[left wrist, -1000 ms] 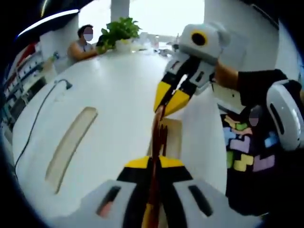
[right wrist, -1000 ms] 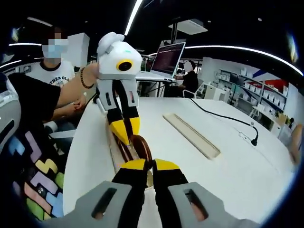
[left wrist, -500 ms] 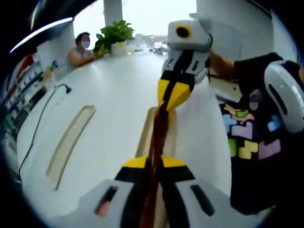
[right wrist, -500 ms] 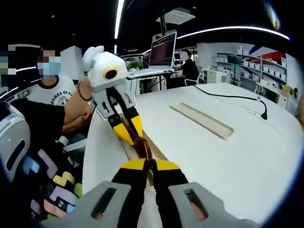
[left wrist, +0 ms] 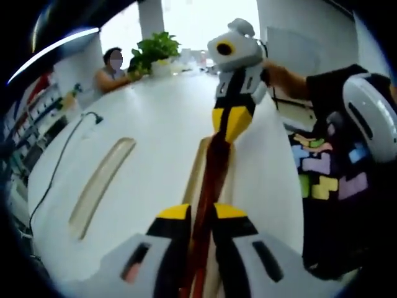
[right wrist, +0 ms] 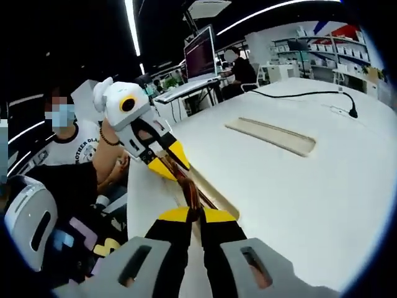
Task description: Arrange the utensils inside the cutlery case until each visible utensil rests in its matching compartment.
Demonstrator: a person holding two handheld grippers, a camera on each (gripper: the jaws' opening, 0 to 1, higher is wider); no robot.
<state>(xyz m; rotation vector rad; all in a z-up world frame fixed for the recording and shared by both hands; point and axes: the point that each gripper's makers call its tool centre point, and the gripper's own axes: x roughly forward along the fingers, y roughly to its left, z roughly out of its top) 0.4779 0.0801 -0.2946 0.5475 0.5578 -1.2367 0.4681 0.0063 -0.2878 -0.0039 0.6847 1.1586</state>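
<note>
Above the cutlery case [left wrist: 197, 162] near the table edge [right wrist: 133, 205], both jaws pinch one brown utensil [left wrist: 211, 180] endwise

Broad white table [left wrist: 142, 118] spanning the middle of the left gripper view and the right half of the right gripper view [right wrist: 298, 180]. Long pale cutlery case [left wrist: 198, 167] flat near its edge, lower centre. Second long pale tray [left wrist: 102, 186] left of centre; upper right in the other view [right wrist: 270, 136]. Black cable [left wrist: 59, 161] trailing at left. Potted plant [left wrist: 155, 49] at the far end, top.
</note>
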